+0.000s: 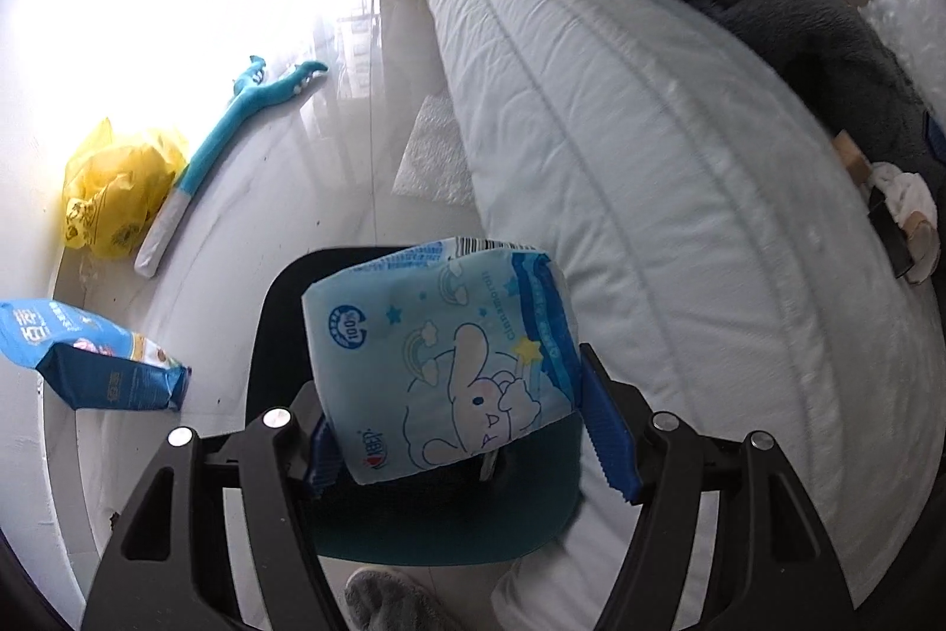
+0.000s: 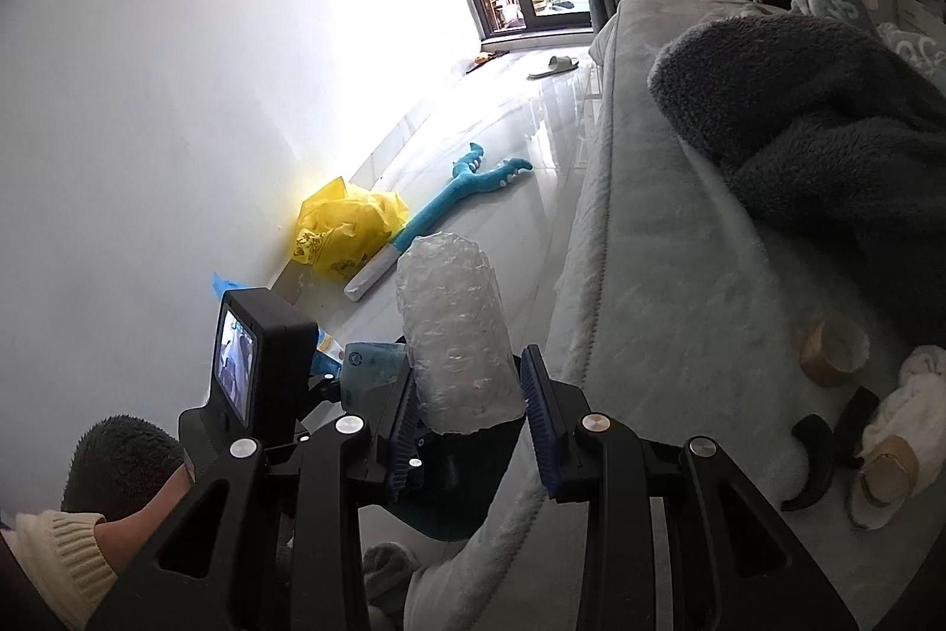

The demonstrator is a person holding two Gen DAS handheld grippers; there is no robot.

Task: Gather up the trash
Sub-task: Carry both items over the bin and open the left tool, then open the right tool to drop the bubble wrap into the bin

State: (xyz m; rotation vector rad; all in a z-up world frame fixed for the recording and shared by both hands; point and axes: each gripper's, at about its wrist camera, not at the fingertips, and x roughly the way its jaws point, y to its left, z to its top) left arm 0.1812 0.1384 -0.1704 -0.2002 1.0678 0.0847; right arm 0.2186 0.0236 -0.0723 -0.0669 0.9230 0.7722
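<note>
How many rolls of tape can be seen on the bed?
2. One tan roll of tape lies on the white mattress below the dark grey fleece blanket; another tan roll sits nearer, against a white cloth. More may be hidden.

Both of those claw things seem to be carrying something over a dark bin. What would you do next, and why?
Probably open the left gripper and drop the blue cartoon packet. It already hangs right above the dark bin, so nothing else needs moving first. The right gripper with its bubble wrap roll could follow.
</note>
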